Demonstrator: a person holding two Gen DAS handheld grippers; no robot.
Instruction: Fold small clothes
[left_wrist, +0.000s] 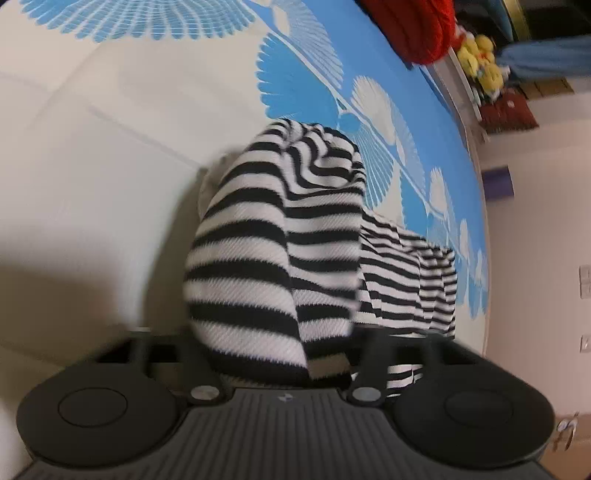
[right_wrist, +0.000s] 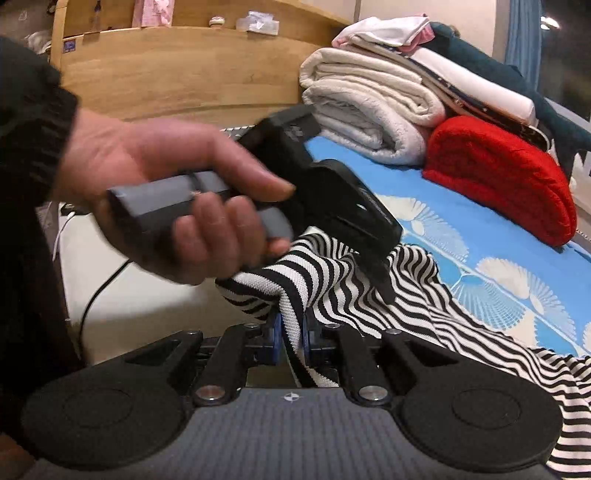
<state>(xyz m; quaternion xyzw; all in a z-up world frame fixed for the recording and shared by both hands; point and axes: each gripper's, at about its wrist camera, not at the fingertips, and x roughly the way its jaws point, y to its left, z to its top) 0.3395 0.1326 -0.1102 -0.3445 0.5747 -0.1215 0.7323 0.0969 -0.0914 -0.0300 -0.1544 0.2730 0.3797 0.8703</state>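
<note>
A black-and-white striped knit garment (right_wrist: 373, 295) lies bunched on a blue bedsheet with white fan shapes (right_wrist: 461, 229). My right gripper (right_wrist: 291, 332) is shut on a fold of it between blue pads. In the left wrist view the same garment (left_wrist: 273, 236) drapes over my left gripper (left_wrist: 284, 354) and hides its fingertips. In the right wrist view the left gripper (right_wrist: 382, 286), held by a hand (right_wrist: 177, 199), points down into the cloth, its tips buried in the folds.
A folded red knit (right_wrist: 502, 177), rolled cream blankets (right_wrist: 369, 107) and stacked clothes lie at the head of the bed by a wooden headboard (right_wrist: 177, 74). The sheet's white part (left_wrist: 92, 147) spreads left. The bed edge (left_wrist: 476, 155) runs right.
</note>
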